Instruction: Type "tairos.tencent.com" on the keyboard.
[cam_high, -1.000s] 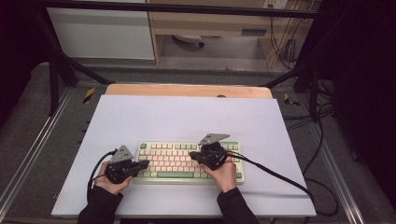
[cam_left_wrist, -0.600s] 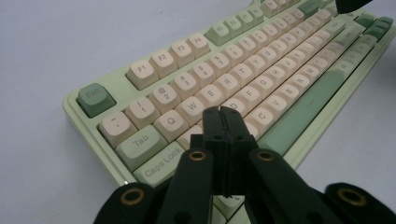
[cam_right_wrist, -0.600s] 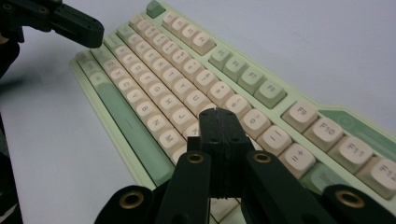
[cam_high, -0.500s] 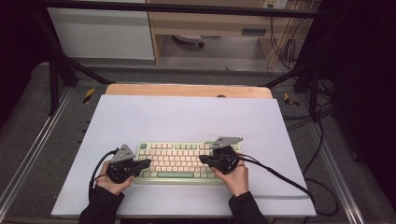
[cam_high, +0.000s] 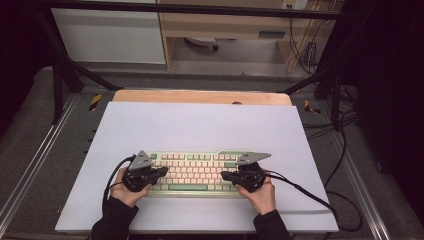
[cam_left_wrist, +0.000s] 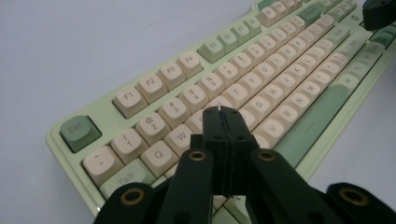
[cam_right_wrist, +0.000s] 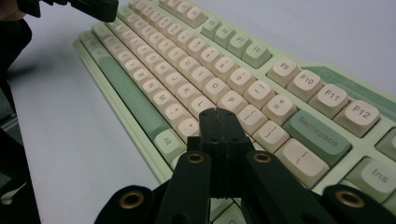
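Typing step, I judge: both tongs — left tongs (cam_left_wrist: 222, 122), right tongs (cam_right_wrist: 218, 122) — pressed together over the keyboard (cam_high: 195, 172); next, press one key squarely.

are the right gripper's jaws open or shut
Shut: the right gripper has its jaws pressed together, nothing between them, above the keyboard.

Keyboard (cam_high: 194, 171) on table (cam_high: 200, 125) near front edge; left gripper (cam_high: 161, 171), right gripper (cam_high: 226, 175) over ends.
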